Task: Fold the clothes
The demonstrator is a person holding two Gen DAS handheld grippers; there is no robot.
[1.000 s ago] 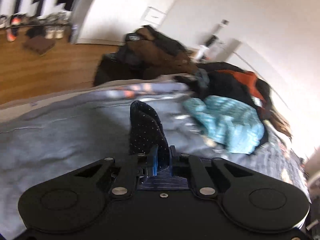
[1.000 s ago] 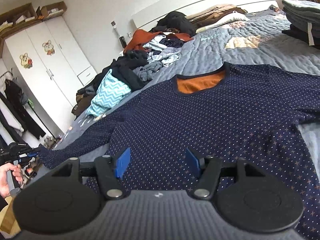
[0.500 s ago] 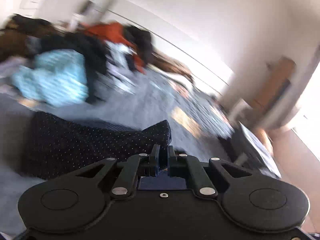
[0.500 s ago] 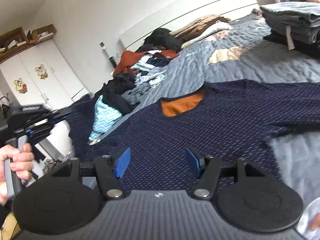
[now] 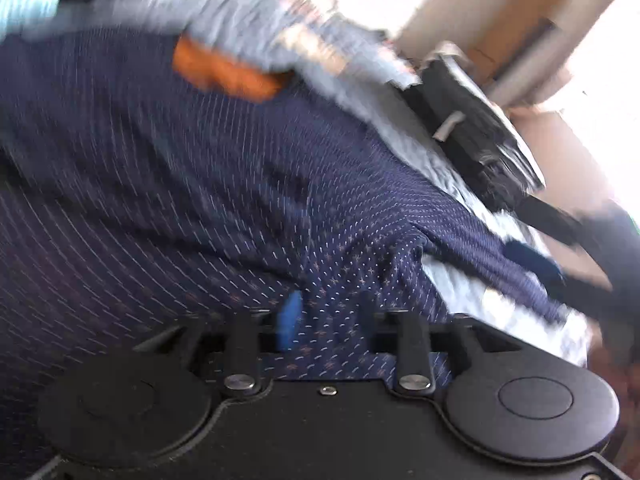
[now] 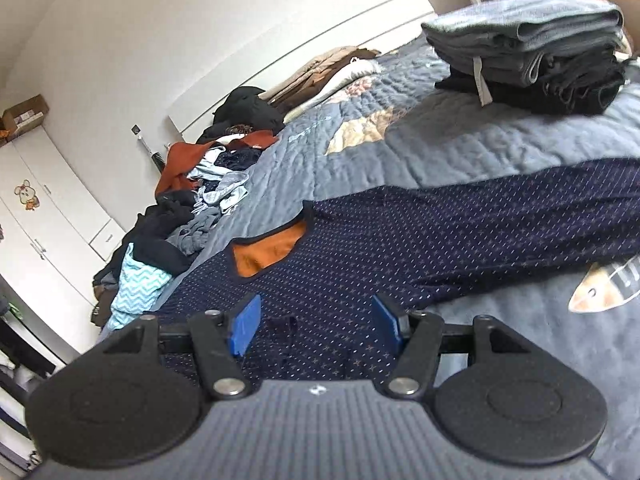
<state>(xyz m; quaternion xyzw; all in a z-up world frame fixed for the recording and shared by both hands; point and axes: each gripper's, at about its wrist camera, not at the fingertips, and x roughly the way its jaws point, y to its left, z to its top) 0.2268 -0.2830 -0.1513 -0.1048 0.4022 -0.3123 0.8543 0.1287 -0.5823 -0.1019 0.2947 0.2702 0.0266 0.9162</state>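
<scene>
garment: navy long-sleeved top with small pale star dots and an orange inner collar [image 6: 400, 248], spread flat on the grey-blue quilted bedspread [image 6: 460, 140]; fills centre of both views, neckline centre-left in right wrist view.
sleeve: one sleeve runs to the right edge of the right wrist view; in the left wrist view a sleeve [image 5: 480, 248] trails to lower right, blurred.
left gripper [image 5: 328, 320]: bottom centre of its view, blurred; jaws have just been opening, now about half apart. A second ago they pinched the sleeve cuff; now dotted cloth lies under and between the fingers, pads not pressing on it. Reads as sleeve let go over the body of the top.
right gripper [image 6: 316, 324]: bottom centre of its view; jaws wide apart as before, nothing held, hovering over the lower chest of the top.
change: left sleeve carried from the far side across onto the torso.
meaning: first sleeve fold probably done; other sleeve and body folds left.
folded stack: grey and black folded clothes [image 6: 528, 52], upper right.
unfolded pile: mixed clothes heap [image 6: 192, 200], centre-left.
risk: released sleeve may lie bunched; too blurred to tell.
</scene>
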